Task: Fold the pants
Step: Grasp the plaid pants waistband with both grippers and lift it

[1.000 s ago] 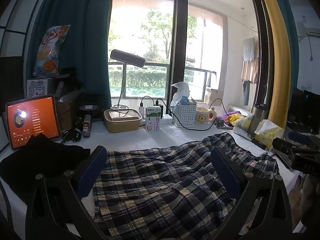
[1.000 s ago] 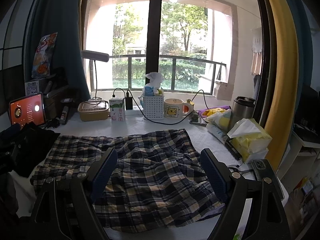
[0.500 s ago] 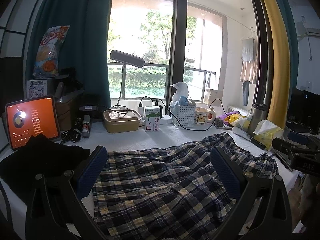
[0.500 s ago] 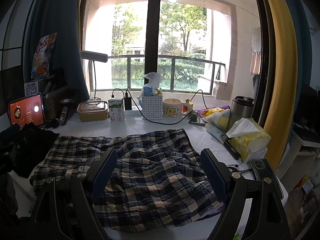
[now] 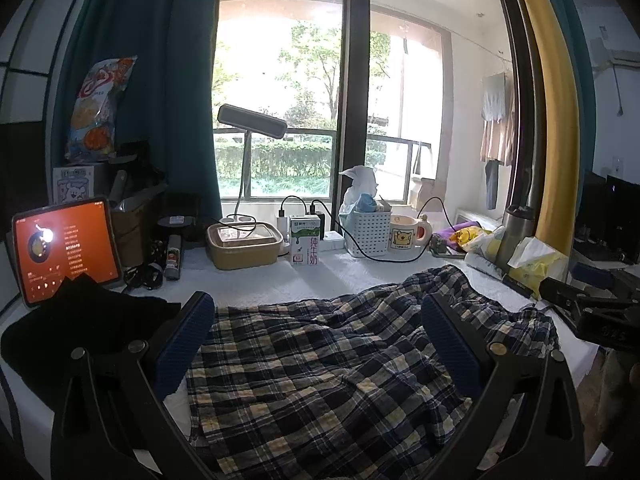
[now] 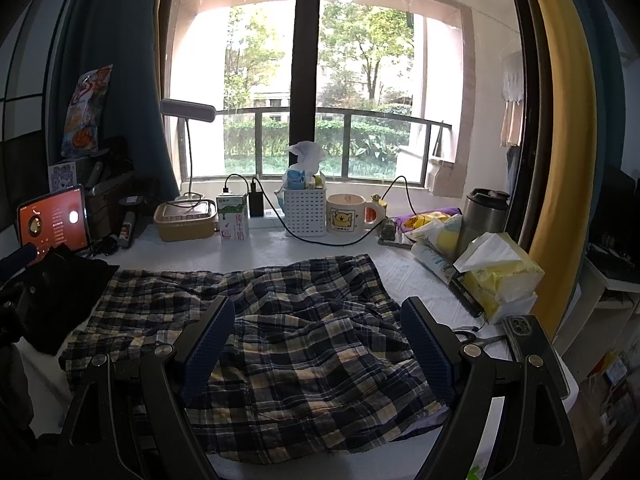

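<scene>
The plaid pants (image 5: 320,368) lie spread and wrinkled on the white-covered table (image 5: 256,280), in dark blue, cream and yellow checks. They also show in the right wrist view (image 6: 296,344). My left gripper (image 5: 316,324) is open and empty, held above the pants' left part. My right gripper (image 6: 318,328) is open and empty above the pants' right part. The right gripper's body shows at the far right of the left wrist view (image 5: 592,312).
A black cloth (image 5: 80,324) and a lit tablet (image 5: 64,248) sit at the left. Along the back stand a lunch box (image 5: 244,246), milk carton (image 5: 306,246), white basket (image 5: 368,232) and mug (image 5: 406,234). A yellow tissue pack (image 6: 500,276), scissors and a phone (image 6: 520,330) lie at the right.
Both views shift very slightly; the pants lie as before and both grippers stay open.
</scene>
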`<act>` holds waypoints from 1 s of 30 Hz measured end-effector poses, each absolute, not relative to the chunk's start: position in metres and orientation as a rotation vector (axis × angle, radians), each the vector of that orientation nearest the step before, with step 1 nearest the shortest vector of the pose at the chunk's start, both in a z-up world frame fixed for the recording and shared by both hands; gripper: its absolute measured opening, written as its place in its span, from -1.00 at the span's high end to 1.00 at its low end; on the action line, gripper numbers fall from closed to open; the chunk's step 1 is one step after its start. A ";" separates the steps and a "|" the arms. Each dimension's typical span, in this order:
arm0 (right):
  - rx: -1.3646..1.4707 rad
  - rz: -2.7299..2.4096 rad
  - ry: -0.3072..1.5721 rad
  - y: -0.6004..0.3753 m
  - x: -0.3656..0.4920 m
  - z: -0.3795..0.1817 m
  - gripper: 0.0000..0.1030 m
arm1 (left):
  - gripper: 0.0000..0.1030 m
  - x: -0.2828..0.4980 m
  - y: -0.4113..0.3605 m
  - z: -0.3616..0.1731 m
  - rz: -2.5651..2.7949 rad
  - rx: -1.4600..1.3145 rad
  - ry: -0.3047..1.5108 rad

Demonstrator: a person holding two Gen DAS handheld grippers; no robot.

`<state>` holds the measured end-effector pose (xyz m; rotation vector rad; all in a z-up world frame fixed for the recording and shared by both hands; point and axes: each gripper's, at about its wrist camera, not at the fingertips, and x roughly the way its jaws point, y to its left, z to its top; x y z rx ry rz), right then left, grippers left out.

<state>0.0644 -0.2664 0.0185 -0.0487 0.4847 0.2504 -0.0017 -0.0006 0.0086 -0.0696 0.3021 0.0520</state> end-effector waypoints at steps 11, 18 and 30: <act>-0.133 0.309 0.547 -0.271 0.141 0.006 -0.68 | -0.98 0.077 0.042 -0.011 0.154 -0.023 0.469; -0.130 0.311 0.655 -0.288 0.218 -0.014 -0.68 | -0.97 0.144 0.085 -0.054 0.190 -0.014 0.719; 0.045 0.431 0.968 -0.294 0.349 -0.070 -0.67 | -0.86 0.197 0.132 -0.097 0.169 -0.097 0.924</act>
